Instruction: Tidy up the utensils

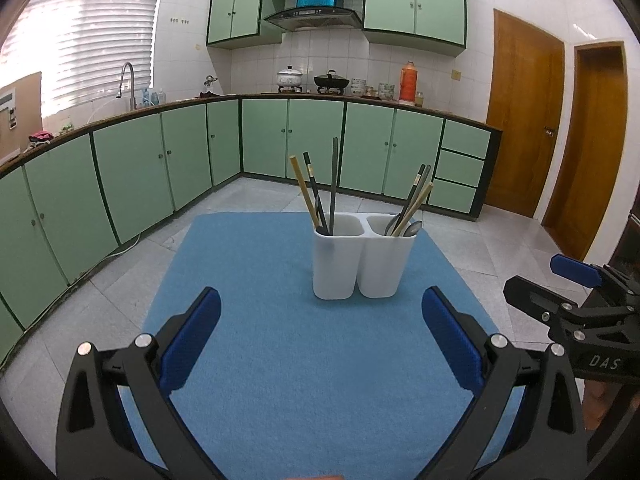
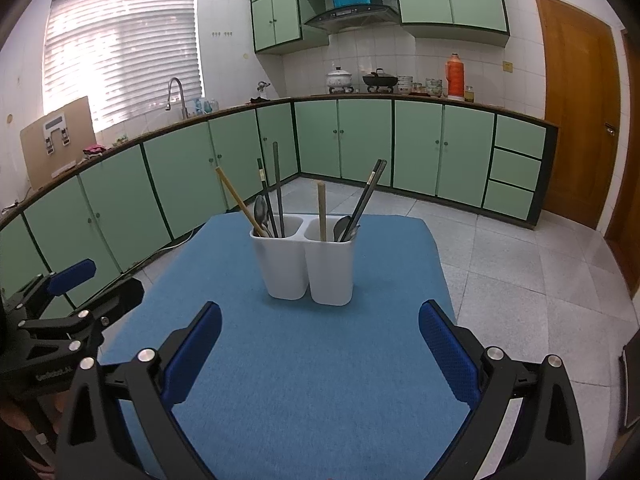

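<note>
A white two-compartment utensil holder [image 1: 362, 262] stands on a blue mat [image 1: 280, 360]; it also shows in the right wrist view [image 2: 308, 266]. Each compartment holds chopsticks [image 1: 333, 184] and spoons [image 2: 261, 212], leaning mixed together. My left gripper [image 1: 320, 312] is open and empty, hovering over the mat in front of the holder. My right gripper [image 2: 320, 320] is open and empty at about the same distance. Each gripper shows at the edge of the other's view, the right one [image 1: 576, 272] and the left one [image 2: 72, 276].
The mat lies on a small table above a grey tiled floor [image 2: 520, 280]. Green kitchen cabinets [image 1: 160, 160] run along the left and back. Wooden doors [image 1: 524, 112] stand at the right.
</note>
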Motion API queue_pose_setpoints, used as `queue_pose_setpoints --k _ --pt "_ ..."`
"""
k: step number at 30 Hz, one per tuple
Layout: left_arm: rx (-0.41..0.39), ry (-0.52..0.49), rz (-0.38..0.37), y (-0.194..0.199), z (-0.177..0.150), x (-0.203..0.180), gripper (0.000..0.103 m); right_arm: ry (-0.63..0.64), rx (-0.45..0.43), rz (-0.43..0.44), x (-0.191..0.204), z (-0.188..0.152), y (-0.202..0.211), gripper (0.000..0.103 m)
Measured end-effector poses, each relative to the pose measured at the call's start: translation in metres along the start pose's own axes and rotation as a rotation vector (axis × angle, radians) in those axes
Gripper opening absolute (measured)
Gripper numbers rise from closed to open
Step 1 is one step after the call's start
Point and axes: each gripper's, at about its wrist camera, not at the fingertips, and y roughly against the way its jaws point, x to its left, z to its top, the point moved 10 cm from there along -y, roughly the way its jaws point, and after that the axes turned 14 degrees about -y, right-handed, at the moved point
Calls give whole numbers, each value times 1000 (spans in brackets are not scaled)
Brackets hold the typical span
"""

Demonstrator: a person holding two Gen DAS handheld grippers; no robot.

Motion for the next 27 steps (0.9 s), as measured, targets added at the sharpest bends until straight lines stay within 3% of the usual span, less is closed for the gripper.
queue_pose_setpoints --k 27 --pt "-8 -13 2 3 4 -3 98 5 -8 -1 3 2 -1 97"
